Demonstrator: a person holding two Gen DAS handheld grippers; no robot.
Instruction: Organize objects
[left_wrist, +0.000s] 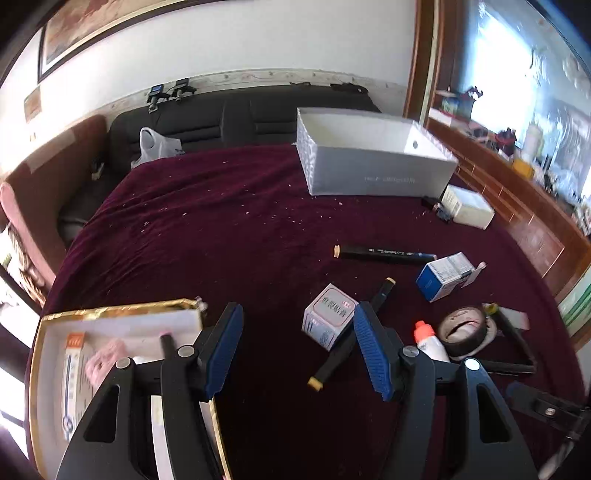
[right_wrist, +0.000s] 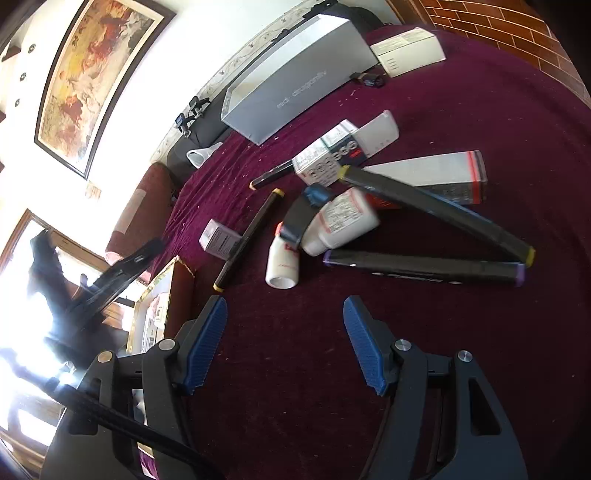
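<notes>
Left wrist view showed the left gripper (left_wrist: 298, 347) hanging over the dark red cloth (left_wrist: 207, 229), its jaws wide apart with nothing between them. Near and to the left sat a gold-edged box (left_wrist: 110, 312) with a few small things already in it, so it looked like the place where things were being put away. Just past the right finger lay a small white carton (left_wrist: 328, 320), touching a black marker with yellow ends (left_wrist: 349, 334). Far off stood a big empty grey box (left_wrist: 373, 157), maybe another home for things.

In the right wrist view the right gripper (right_wrist: 284, 339) was also wide open and held nothing. It pointed at a messy pile: a little white bottle (right_wrist: 282, 264) lying on its side, a bigger white bottle (right_wrist: 341, 221) leaning against it, and two long black markers (right_wrist: 424, 267) that met at their right ends. The little bottle was nearest the fingers, so I think it would be the easiest one to pick next
</notes>
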